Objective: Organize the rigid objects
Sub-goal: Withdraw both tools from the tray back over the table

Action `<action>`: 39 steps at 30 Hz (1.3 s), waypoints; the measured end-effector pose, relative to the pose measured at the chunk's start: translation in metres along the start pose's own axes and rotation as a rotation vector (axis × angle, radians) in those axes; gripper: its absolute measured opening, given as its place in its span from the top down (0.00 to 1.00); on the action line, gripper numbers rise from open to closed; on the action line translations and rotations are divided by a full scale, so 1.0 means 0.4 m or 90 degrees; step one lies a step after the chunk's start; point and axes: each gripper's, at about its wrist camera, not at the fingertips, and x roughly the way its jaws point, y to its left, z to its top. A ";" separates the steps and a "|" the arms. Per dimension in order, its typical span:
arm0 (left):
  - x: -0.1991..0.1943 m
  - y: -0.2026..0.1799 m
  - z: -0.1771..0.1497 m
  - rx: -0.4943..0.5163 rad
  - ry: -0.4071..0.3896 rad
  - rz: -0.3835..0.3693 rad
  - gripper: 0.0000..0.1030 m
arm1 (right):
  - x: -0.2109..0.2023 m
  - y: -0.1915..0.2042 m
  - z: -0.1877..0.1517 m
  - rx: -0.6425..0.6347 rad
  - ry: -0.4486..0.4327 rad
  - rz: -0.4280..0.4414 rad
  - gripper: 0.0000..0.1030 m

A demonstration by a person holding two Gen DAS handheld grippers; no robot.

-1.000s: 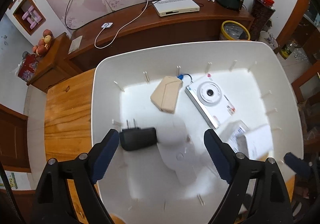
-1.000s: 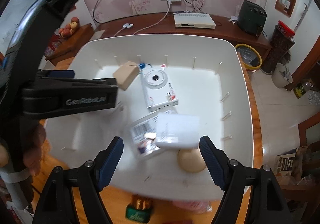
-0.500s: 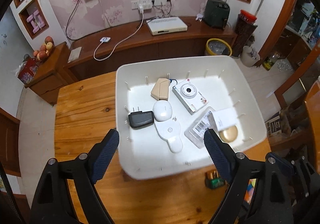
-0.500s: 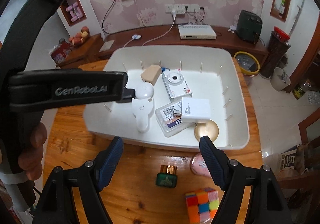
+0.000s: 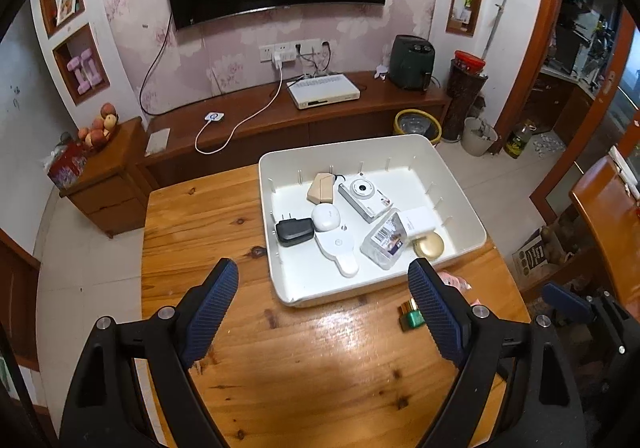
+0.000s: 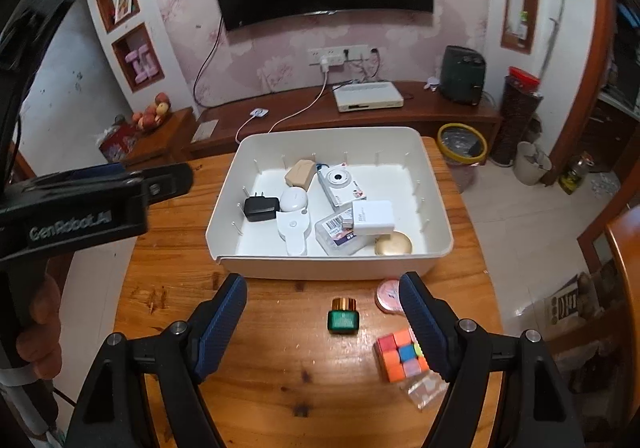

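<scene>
One white bin point(image 6: 332, 264) sits ahead of the right gripper point(image 6: 323, 322), and it holds eight things: one black charger point(image 6: 261, 208), one tan pouch point(image 6: 299, 172), one white camera point(image 6: 339, 185), one round white case point(image 6: 293, 200), one white paddle-shaped gadget point(image 6: 293, 234), one clear barcoded box point(image 6: 338, 235), one white adapter point(image 6: 373, 217), one gold compact point(image 6: 393, 244). Nearer the gripper lie one green bottle point(image 6: 343, 317), one pink tin point(image 6: 388, 296), one colour cube point(image 6: 400, 355).

bin point(image 6: 320, 268): off-white. table point(image 6: 260, 388): orange-brown wood with dark knots. charger point(image 6: 261, 208): black. camera point(image 6: 340, 183): white, silver lens ring. adapter box point(image 6: 374, 217): white. compact point(image 6: 393, 244): gold. small bottle point(image 6: 343, 318): green, gold cap. puzzle cube point(image 6: 401, 355): orange, pink, blue, yellow squares. wallpaper point(image 6: 280, 59): pink, floral. gripper pads point(image 6: 218, 328): dark blue, ribbed.
</scene>
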 end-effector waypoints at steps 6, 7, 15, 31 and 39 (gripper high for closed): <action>-0.050 0.001 -0.054 0.009 -0.010 -0.014 0.14 | -0.067 0.009 -0.071 0.016 -0.013 -0.033 0.23; -0.059 -0.001 -0.064 0.012 -0.013 -0.017 0.14 | -0.075 0.011 -0.080 0.017 -0.014 -0.037 0.23; -0.099 -0.025 -0.117 0.040 -0.026 -0.036 0.14 | -0.132 0.013 -0.151 0.033 -0.016 -0.075 0.23; -0.067 -0.092 -0.174 0.044 0.019 -0.020 0.14 | -0.113 -0.107 -0.233 0.034 0.025 -0.100 0.23; -0.006 -0.141 -0.208 0.024 0.068 0.022 0.14 | -0.050 -0.189 -0.273 -0.018 0.066 -0.080 0.23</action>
